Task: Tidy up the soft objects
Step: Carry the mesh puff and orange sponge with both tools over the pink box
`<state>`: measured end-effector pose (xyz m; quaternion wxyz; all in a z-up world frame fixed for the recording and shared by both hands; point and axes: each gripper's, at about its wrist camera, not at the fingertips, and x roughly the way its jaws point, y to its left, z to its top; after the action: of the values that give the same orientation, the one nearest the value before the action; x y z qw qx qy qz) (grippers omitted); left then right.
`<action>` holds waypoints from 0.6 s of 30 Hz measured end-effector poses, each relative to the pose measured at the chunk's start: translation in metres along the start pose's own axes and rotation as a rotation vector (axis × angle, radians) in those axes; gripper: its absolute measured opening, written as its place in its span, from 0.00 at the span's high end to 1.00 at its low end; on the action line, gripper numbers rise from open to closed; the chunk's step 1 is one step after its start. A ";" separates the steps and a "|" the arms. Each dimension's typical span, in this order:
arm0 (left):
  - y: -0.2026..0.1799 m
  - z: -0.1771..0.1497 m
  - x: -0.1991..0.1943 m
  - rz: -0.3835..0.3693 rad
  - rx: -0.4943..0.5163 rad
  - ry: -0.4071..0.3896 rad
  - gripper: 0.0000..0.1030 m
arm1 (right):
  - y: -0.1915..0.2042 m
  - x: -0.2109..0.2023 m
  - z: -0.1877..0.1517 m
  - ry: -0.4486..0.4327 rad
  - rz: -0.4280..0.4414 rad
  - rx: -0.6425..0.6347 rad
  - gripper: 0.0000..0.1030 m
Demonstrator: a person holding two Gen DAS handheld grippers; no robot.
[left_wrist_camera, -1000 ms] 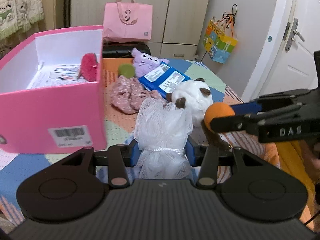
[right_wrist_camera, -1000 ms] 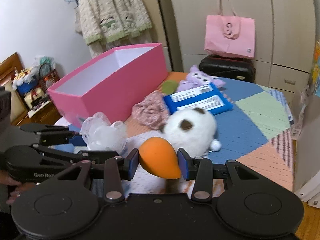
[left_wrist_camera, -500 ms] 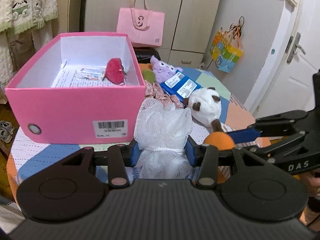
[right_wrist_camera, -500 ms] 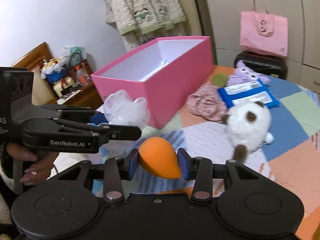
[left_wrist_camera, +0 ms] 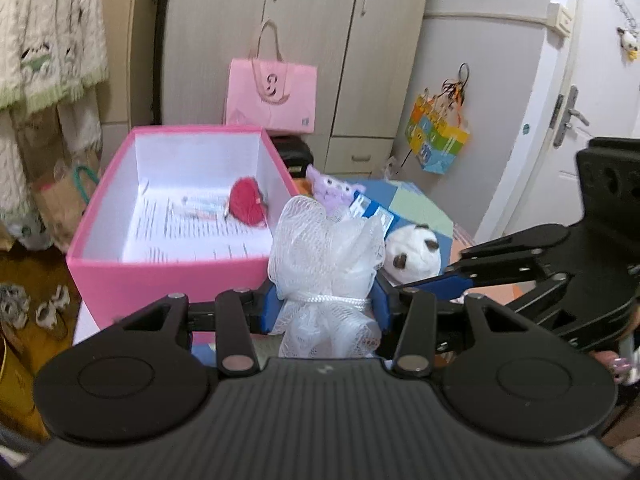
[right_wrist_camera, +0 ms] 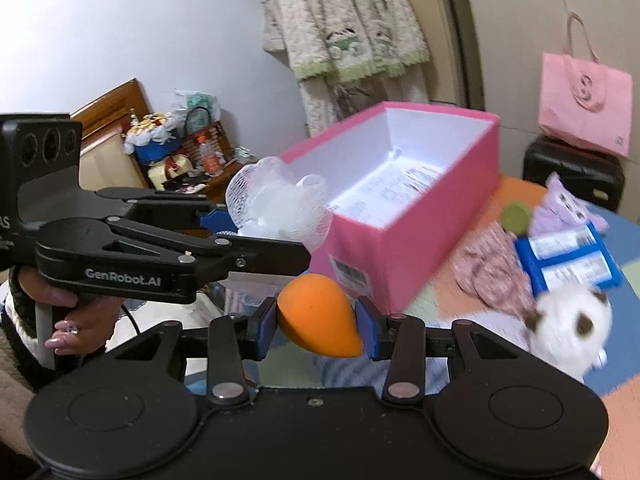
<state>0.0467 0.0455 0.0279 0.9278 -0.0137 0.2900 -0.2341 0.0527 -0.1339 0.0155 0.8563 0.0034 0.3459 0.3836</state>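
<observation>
My left gripper (left_wrist_camera: 324,306) is shut on a white mesh bath pouf (left_wrist_camera: 326,256), held up in front of the open pink box (left_wrist_camera: 168,280). A red plush (left_wrist_camera: 247,205) and printed papers lie inside the box. In the right wrist view my right gripper (right_wrist_camera: 318,326) is shut on an orange teardrop sponge (right_wrist_camera: 316,326), below the left gripper and its white mesh bath pouf (right_wrist_camera: 280,208), near the pink box (right_wrist_camera: 404,240). The right gripper's arm reaches in from the right edge of the left wrist view; its tips are hidden there.
On the patchwork table lie a white-and-brown plush (right_wrist_camera: 572,328), a blue packet (right_wrist_camera: 568,256), a pink floral cloth (right_wrist_camera: 492,268), a purple plush (right_wrist_camera: 564,208) and a green ball (right_wrist_camera: 516,218). A pink bag (left_wrist_camera: 272,96) stands behind. A person's hand (right_wrist_camera: 68,316) grips the left tool.
Both grippers rose and swung left toward the pink box, each keeping its object. The box's inside now shows from higher up, and the plush toys slid to the right.
</observation>
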 end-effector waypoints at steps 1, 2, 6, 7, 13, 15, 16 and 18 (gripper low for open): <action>0.001 0.004 -0.002 0.000 0.009 -0.005 0.57 | 0.002 0.002 0.004 -0.005 0.003 -0.010 0.53; 0.003 0.009 -0.003 0.006 0.020 -0.010 0.57 | 0.003 0.004 0.009 -0.010 0.005 -0.018 0.53; 0.013 0.024 -0.003 0.033 0.048 -0.021 0.57 | 0.007 0.011 0.027 -0.038 -0.006 -0.042 0.53; 0.014 0.027 -0.002 0.037 0.050 -0.024 0.57 | 0.007 0.013 0.031 -0.043 -0.011 -0.046 0.53; 0.029 0.049 0.005 0.058 0.064 -0.046 0.57 | 0.008 0.026 0.057 -0.073 -0.064 -0.075 0.53; 0.035 0.056 0.010 0.064 0.060 -0.048 0.57 | 0.008 0.031 0.065 -0.077 -0.087 -0.086 0.53; 0.038 0.059 0.013 0.063 0.055 -0.046 0.57 | 0.008 0.034 0.069 -0.079 -0.102 -0.094 0.53; 0.044 0.067 0.022 0.063 0.058 -0.048 0.57 | 0.005 0.040 0.076 -0.081 -0.126 -0.102 0.53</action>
<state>0.1180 0.0675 0.0641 0.9415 0.0170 0.2609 -0.2126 0.1134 -0.0841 0.0510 0.8910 -0.0467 0.2907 0.3455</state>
